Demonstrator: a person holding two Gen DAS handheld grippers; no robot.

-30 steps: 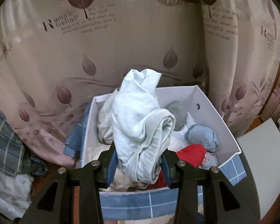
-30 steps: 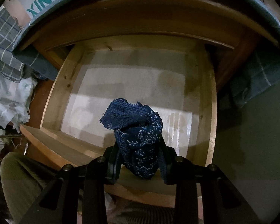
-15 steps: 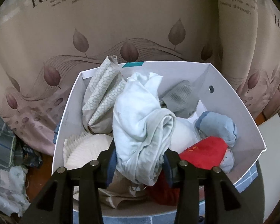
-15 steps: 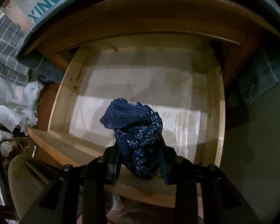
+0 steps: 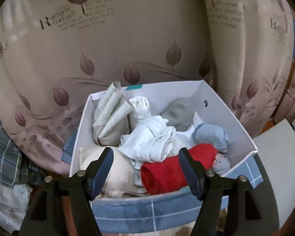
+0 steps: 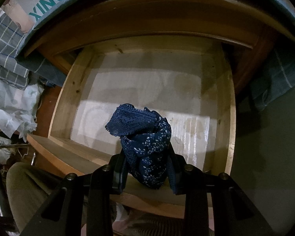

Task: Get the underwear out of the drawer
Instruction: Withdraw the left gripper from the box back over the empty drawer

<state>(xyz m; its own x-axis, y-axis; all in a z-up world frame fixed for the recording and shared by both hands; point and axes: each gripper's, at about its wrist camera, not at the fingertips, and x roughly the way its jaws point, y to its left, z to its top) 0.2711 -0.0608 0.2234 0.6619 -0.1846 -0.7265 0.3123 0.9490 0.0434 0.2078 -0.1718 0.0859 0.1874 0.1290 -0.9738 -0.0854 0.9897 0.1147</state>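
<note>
we judge the task to be almost finished. in the right wrist view the wooden drawer [image 6: 231, 137] fills the middle of the frame and its pale floor is bare; we see no other garment lying in it. the last piece, the dark blue underwear [image 6: 145, 149] with lace edge and small white dots, is pinched in our right gripper [image 6: 147, 175], low in the centre of the frame. the jaws are closed narrow on the bundle, the pads pressing its lower part from both sides, while the lace end stands up free above them. the bundle hangs over the front edge of the drawer, so it is lifted off the floor but not yet carried away.

in the left wrist view the white box [image 5: 226, 114] sits in the lower middle of the frame, already crowded with rolled clothes: a red roll [image 5: 167, 171] at lower right, a light blue roll [image 5: 212, 135] to the right, a grey one [image 5: 177, 114] behind. the pale blue underwear [image 5: 149, 141] lies in the centre of the box on top of the others. our left gripper [image 5: 146, 163] has just been opening its jaws; they stand wide apart now and hold nothing, and the pale piece lies just above and between the tips, no pad touching it. so this piece is delivered.

what is left, as we judge it: to bring the dark blue piece out of the drawer and put it down, probably into the same box.
</note>
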